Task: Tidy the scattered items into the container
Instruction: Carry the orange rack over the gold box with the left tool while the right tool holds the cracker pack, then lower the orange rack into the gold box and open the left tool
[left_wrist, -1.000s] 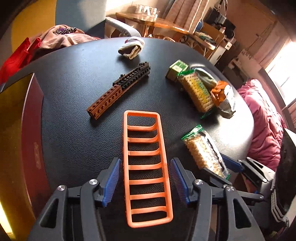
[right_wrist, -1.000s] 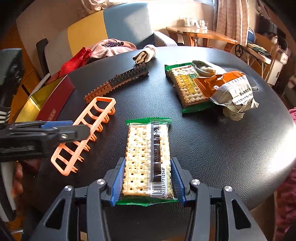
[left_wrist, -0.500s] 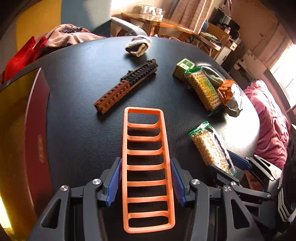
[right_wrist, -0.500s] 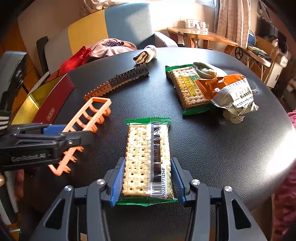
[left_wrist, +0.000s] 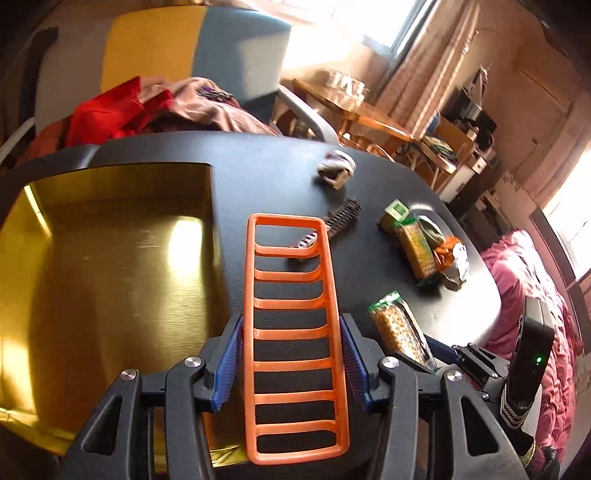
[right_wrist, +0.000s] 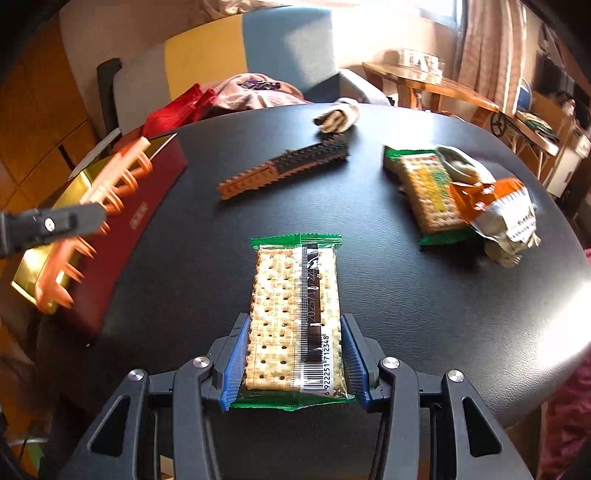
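The orange rack (left_wrist: 295, 332) was clamped in the left claw (left_wrist: 291, 363), with the gold-lined box (left_wrist: 110, 266) just left of it for dropping. The cracker packet (right_wrist: 295, 317) was clamped in the right claw (right_wrist: 293, 363), ready to be carried next.

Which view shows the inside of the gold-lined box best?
The left wrist view: it looks down into the gold-lined box, showing its shiny floor and far wall, beside the orange rack held in the left gripper. The right wrist view shows only the box's red outer side and a strip of gold rim.
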